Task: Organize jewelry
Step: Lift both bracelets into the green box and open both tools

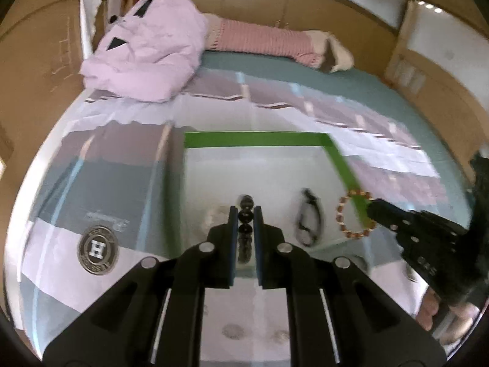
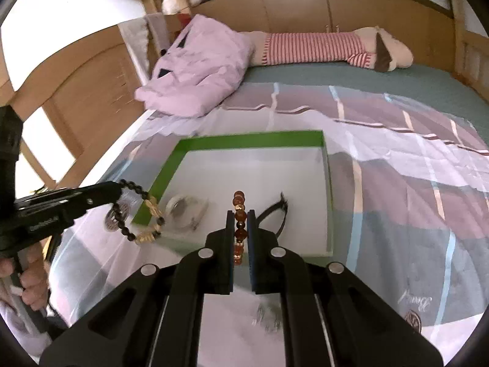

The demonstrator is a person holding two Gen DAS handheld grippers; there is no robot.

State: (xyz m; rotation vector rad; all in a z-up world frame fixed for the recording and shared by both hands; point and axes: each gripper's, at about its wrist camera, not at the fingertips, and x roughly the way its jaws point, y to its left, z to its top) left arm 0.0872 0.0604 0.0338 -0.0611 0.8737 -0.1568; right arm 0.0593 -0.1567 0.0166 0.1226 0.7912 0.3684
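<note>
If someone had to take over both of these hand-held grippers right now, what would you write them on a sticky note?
Left hand-held gripper: shut on the black-and-gold bead bracelet, held over the green box's near-left corner.
Right hand-held gripper: shut on the amber bead bracelet, held over the box's right edge.
Already in the box: a clear bagged item and a black loop piece.
Left to do: set both bracelets down inside the box, apart from each other, then open the grippers.

A bed [image 2: 382, 159] with a plaid sheet fills the room, backed by wooden cabinets [image 2: 293, 9] (daylight-bright panels above).
</note>
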